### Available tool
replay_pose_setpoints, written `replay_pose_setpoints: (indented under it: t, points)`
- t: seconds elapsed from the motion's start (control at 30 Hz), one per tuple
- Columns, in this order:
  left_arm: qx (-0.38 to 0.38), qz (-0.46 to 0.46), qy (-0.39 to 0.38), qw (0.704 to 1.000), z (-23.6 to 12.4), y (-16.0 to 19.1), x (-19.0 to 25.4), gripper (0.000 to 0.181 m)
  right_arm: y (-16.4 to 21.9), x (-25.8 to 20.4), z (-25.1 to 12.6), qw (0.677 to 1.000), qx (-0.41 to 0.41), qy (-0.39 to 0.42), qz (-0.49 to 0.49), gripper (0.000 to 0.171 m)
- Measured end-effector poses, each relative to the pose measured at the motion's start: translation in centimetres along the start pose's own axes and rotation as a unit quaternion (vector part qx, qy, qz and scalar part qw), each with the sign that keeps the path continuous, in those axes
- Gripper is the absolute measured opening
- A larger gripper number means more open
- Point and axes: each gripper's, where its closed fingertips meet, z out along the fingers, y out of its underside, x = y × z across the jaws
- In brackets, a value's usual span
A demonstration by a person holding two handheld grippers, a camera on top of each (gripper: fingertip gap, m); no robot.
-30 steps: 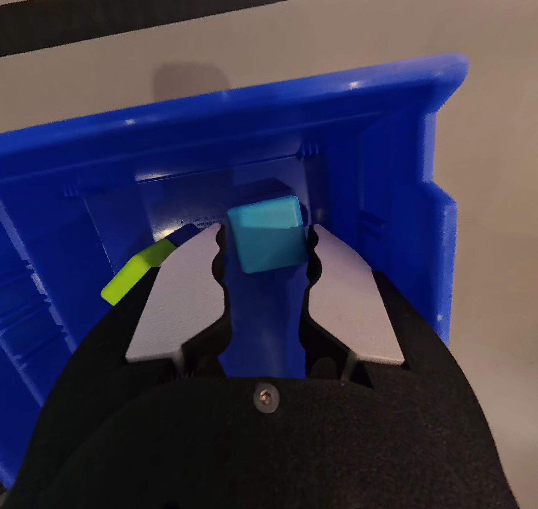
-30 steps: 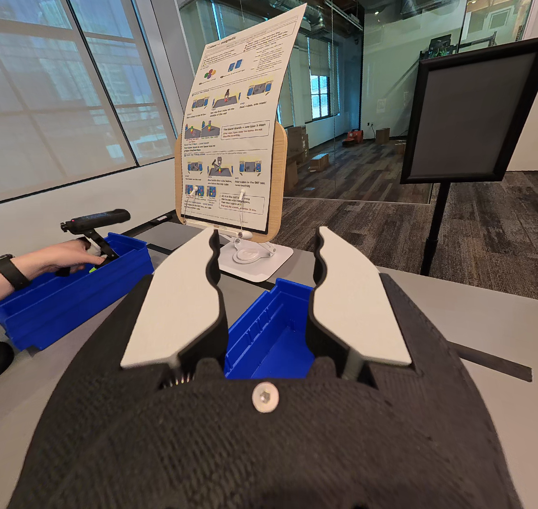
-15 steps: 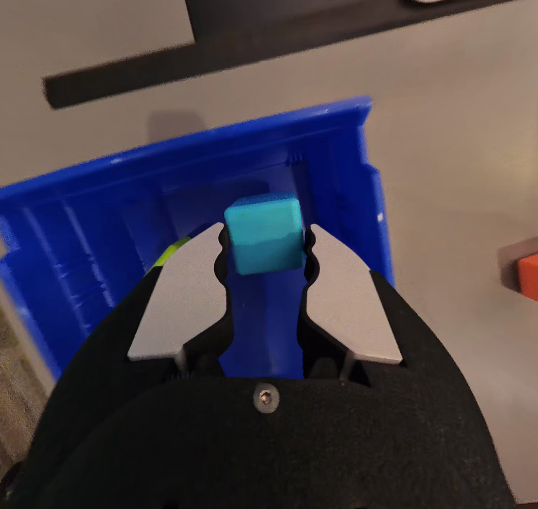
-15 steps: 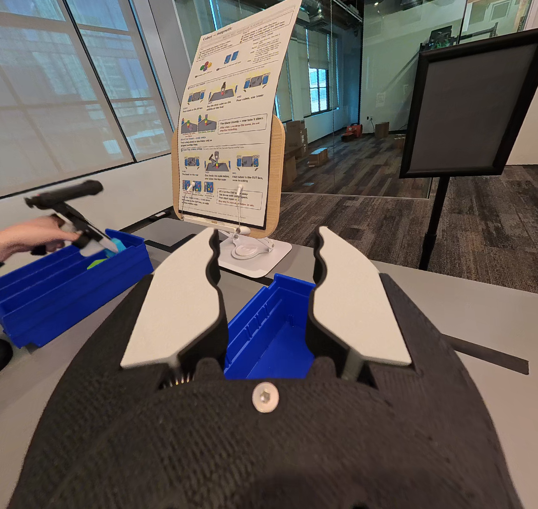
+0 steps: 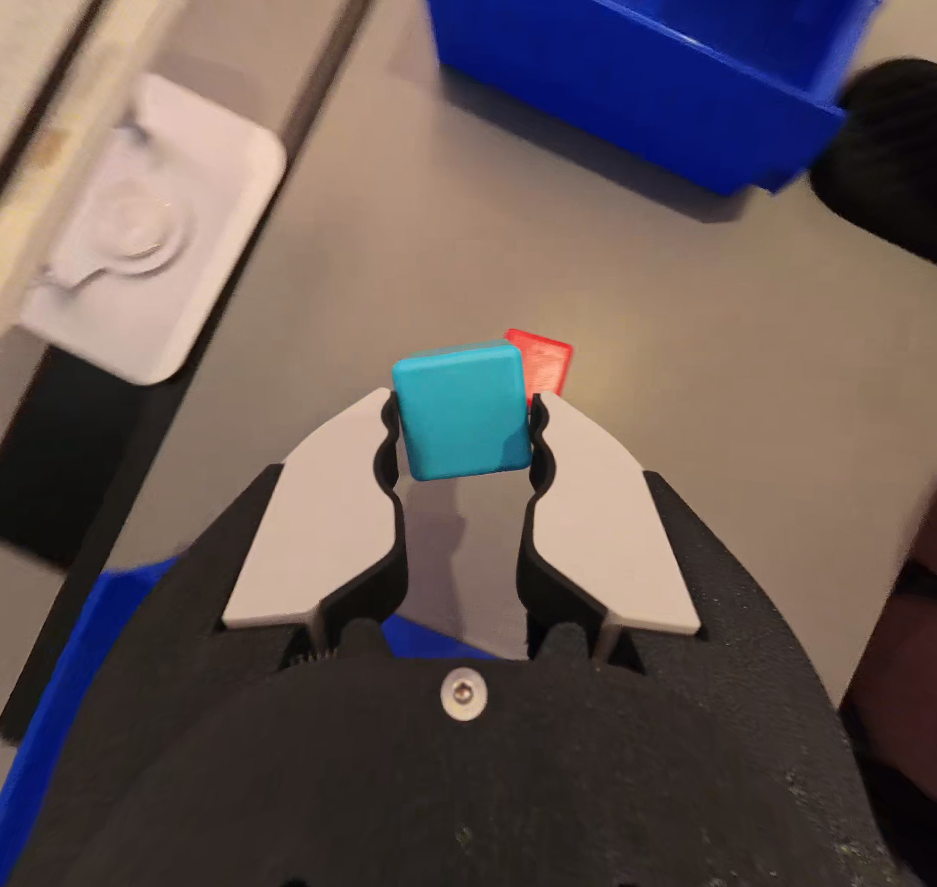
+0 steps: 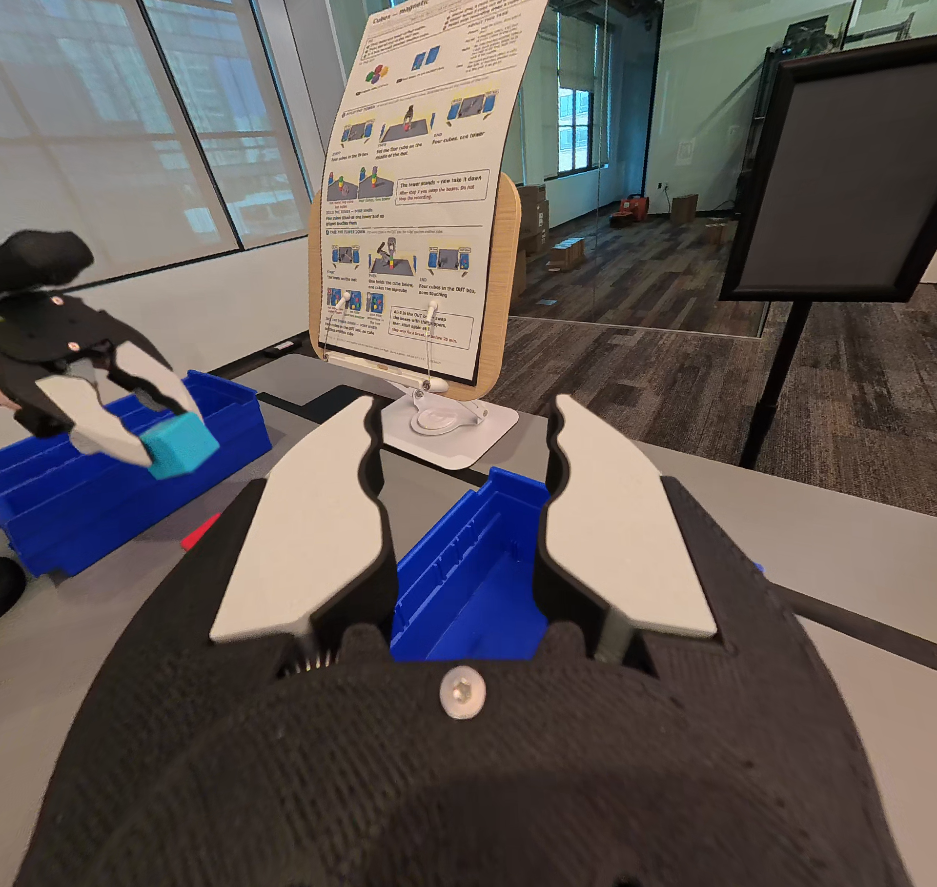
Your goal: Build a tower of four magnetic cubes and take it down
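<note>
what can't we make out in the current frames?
- Red cube: left wrist view, mostly hidden behind the teal cube; right wrist view, only a sliver past the right gripper.
- Left bin contents: wall and left gripper block them.
- Right bin floor: partly covered by the open jaws.

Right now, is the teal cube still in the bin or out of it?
Out. The left hand-held gripper holds the teal cube in the air over the grey table, near the red cube.
</note>
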Motion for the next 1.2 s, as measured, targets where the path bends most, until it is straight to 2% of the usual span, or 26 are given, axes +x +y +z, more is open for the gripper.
replay_pose_setpoints:
  t: [0.13,0.3,0.77,0.87,0.97,1.07,1.13,1.17,1.2]
  points:
    - [-0.048,0.094,0.039,0.994,3.5,1.2,2.4,0.049,0.3,0.1,0.0,1.0,-0.004,-0.003,0.006,0.063]
    - [-0.093,0.127,0.034,0.987,5.7,2.2,3.2,0.049,0.6,0.3,0.0,1.0,-0.009,-0.005,0.011,0.063]
    - [-0.097,0.187,0.025,0.977,6.5,1.3,3.7,0.048,1.4,0.1,0.2,0.999,-0.028,-0.016,0.012,0.063]
    - [-0.045,0.178,0.018,0.983,4.9,-0.2,3.6,0.062,1.4,0.3,0.1,0.999,-0.027,-0.015,0.013,0.064]
    - [0.023,0.145,-0.01,0.989,0.9,-1.3,2.3,0.057,1.3,0.6,-0.2,1.0,-0.023,-0.014,0.016,0.063]
    - [0.061,0.049,-0.152,0.985,-4.6,0.4,-4.1,0.051,1.1,0.9,-0.6,1.0,-0.015,-0.01,0.021,0.063]
    - [0.028,-0.095,-0.273,0.957,-8.3,5.3,-9.9,0.039,0.9,1.1,-0.7,1.0,-0.01,-0.006,0.025,0.064]
    - [-0.009,-0.189,-0.309,0.932,-9.5,8.9,-12.0,0.024,0.8,1.2,-0.7,1.0,-0.008,-0.002,0.026,0.064]
    - [-0.03,-0.266,-0.315,0.911,-10.0,11.8,-13.2,0.022,0.7,1.2,-0.7,1.0,-0.004,-0.001,0.027,0.064]
